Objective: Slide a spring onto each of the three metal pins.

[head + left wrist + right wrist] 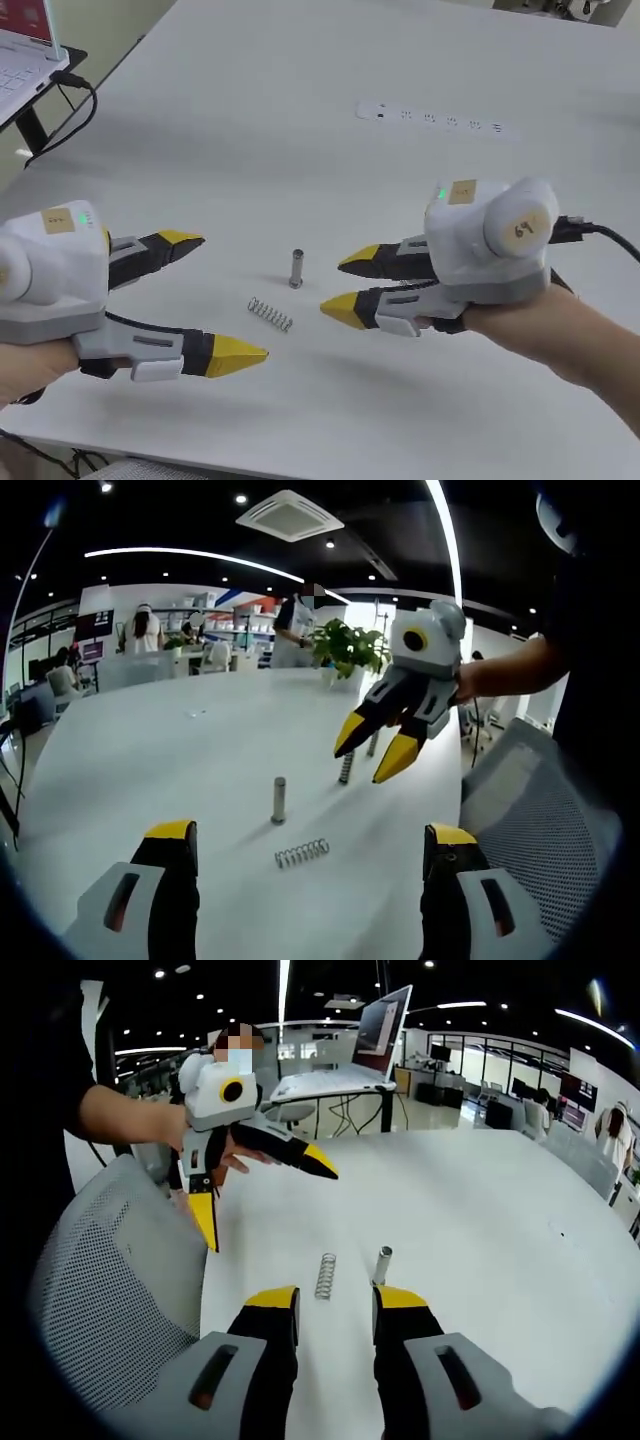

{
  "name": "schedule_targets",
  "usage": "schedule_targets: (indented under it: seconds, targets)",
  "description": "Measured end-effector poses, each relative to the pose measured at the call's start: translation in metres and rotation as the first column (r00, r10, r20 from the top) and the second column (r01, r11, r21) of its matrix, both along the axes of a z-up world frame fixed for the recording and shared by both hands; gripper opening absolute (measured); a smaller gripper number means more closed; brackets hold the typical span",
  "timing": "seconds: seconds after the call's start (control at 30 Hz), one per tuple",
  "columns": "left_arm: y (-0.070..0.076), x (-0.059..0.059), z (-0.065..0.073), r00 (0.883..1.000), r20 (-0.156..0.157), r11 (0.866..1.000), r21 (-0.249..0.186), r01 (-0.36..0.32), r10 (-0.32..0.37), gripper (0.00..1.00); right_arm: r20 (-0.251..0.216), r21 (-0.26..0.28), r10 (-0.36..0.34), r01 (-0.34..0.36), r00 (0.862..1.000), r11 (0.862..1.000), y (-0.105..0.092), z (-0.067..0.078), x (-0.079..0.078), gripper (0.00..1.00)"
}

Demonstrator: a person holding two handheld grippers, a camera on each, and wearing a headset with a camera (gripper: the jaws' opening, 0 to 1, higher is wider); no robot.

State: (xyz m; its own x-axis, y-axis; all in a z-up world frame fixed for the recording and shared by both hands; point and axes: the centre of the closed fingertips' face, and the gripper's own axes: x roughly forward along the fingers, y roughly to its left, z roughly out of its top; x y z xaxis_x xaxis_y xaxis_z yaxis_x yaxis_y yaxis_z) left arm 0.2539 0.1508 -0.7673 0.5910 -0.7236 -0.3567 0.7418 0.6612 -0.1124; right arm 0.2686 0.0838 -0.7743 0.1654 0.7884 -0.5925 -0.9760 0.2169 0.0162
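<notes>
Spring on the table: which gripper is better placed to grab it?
Right gripper, likely: the spring lies lengthwise just ahead between its open fingers. For the left gripper it lies crosswise, so those fingers would meet its ends.

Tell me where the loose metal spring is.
Head view: the coiled metal spring lies on the white table just left of the upright metal pin, between left gripper and right gripper.

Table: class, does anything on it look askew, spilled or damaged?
Nothing looks damaged or spilled. The one loose item is the spring, lying on its side on the table beside the upright pin, apart from it and not yet slid on.
</notes>
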Motion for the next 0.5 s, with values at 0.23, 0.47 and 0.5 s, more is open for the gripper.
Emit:
schedule_targets:
  seconds: [0.23, 0.47, 0.5]
  targets:
    - [0.000, 0.001, 0.000, 1.000, -0.002, 1.000, 0.003, 0.004, -0.004, 0.90, -0.017, -0.030, 0.019, -0.020, 1.000, 0.999, 0.012, -0.019, -0.006, 0.26]
    - [0.000, 0.000, -0.002, 1.000, -0.005, 1.000, 0.005, 0.009, -0.009, 0.90, -0.030, -0.060, 0.028, -0.029, 0.999, 0.998, 0.027, -0.036, -0.008, 0.24]
    - [-0.001, 0.000, -0.002, 1.000, -0.006, 1.000, 0.003, 0.009, -0.009, 0.90, -0.033, -0.067, 0.031, -0.033, 0.999, 0.997, 0.030, -0.039, -0.008, 0.24]
